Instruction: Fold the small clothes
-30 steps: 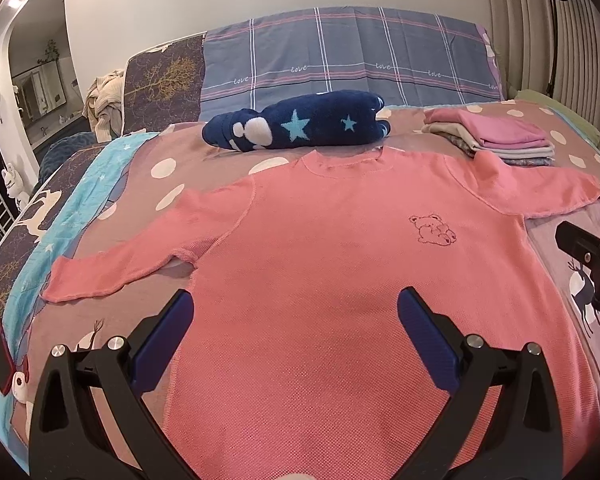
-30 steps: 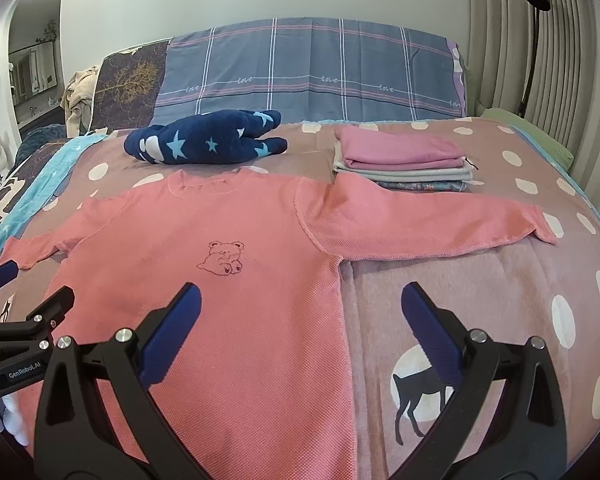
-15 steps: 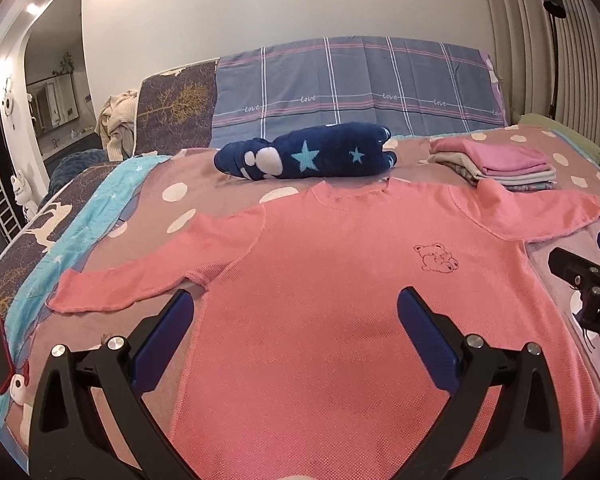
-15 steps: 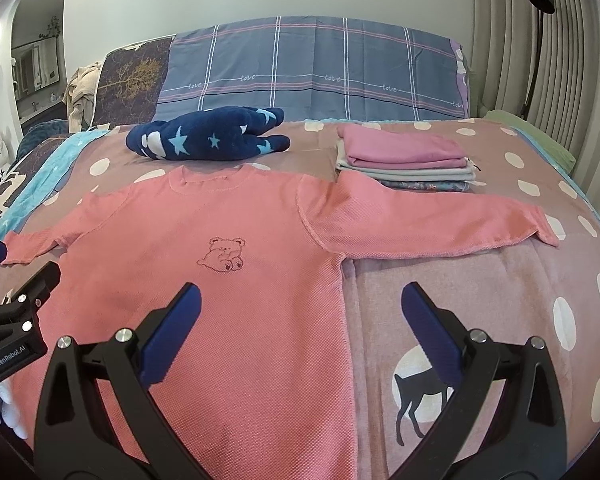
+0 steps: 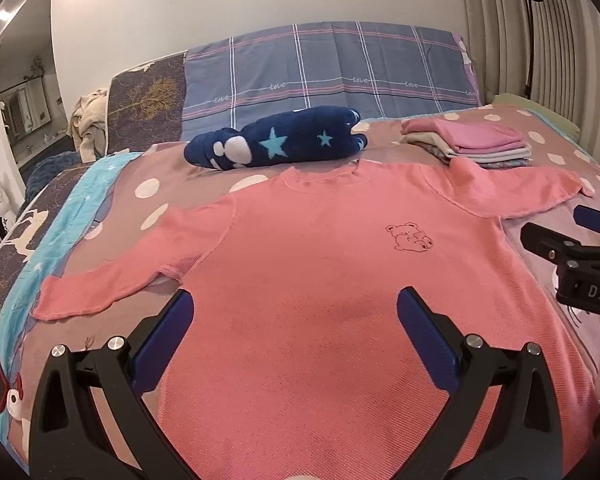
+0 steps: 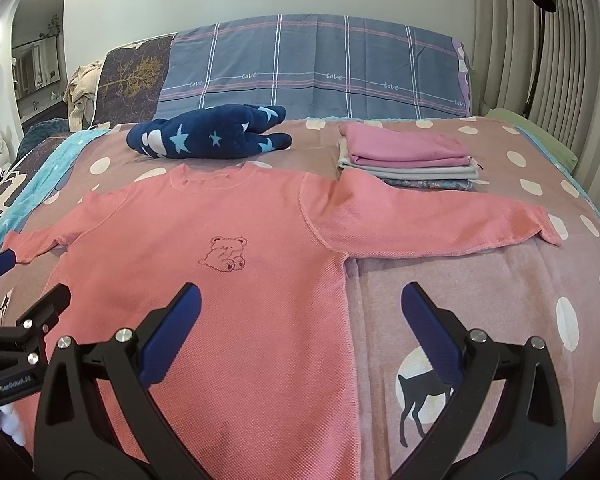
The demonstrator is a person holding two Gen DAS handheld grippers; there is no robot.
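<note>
1. While both grippers hang above it, the shirt [image 5: 320, 280] lies flat and face up on the bed [image 6: 500, 288], both sleeves spread out and a small bear outline on its chest.
2. The left gripper [image 5: 294, 312] is wide open over the shirt's lower middle, holding nothing.
3. The right gripper [image 6: 300, 308] is also wide open and empty, straddling the shirt's side edge.
4. Behind the collar rests a navy starred bundle [image 6: 208, 136].
5. A stack [image 6: 408, 158] of folded clothes sits just behind the sleeve on the right, touching it.
6. Pillows [image 5: 332, 76] stand at the head of the bed.
</note>
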